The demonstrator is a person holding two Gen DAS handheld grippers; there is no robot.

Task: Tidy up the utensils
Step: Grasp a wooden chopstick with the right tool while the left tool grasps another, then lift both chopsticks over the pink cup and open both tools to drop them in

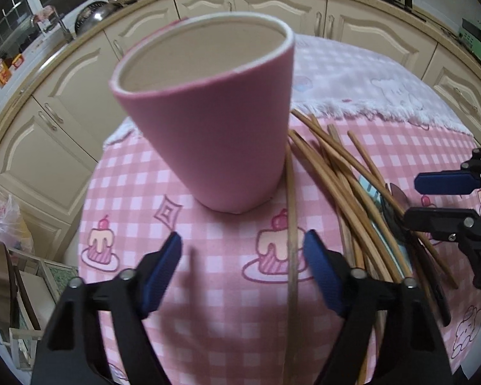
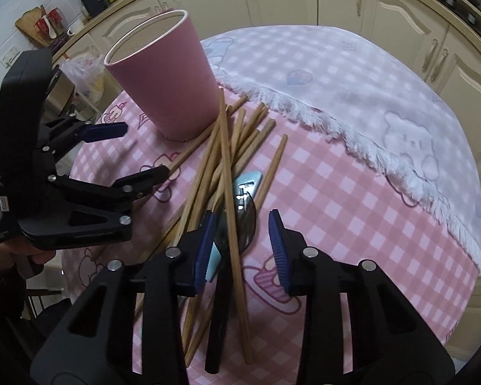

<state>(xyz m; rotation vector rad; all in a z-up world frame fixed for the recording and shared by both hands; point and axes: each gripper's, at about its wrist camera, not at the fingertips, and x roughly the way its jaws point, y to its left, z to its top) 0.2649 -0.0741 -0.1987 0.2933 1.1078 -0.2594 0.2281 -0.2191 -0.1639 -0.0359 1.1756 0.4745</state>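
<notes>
A tall pink cup (image 1: 208, 122) stands upright and empty on the pink checked tablecloth (image 1: 215, 320); it also shows in the right wrist view (image 2: 166, 77). A heap of wooden chopsticks (image 2: 227, 160) lies beside it, over a dark metal spoon (image 2: 245, 221) with a black handle. The chopsticks also show in the left wrist view (image 1: 346, 189). My left gripper (image 1: 242, 272) is open and empty, just in front of the cup, one chopstick running between its fingers. My right gripper (image 2: 242, 247) is open over the spoon and chopsticks, one chopstick between its fingers.
A light blue flat object (image 2: 248, 181) lies under the chopsticks. A white fringed blanket (image 2: 352, 89) covers the far half of the table. Cream kitchen cabinets (image 1: 272, 3) ring the table. A plastic bag (image 1: 3, 218) sits at the left.
</notes>
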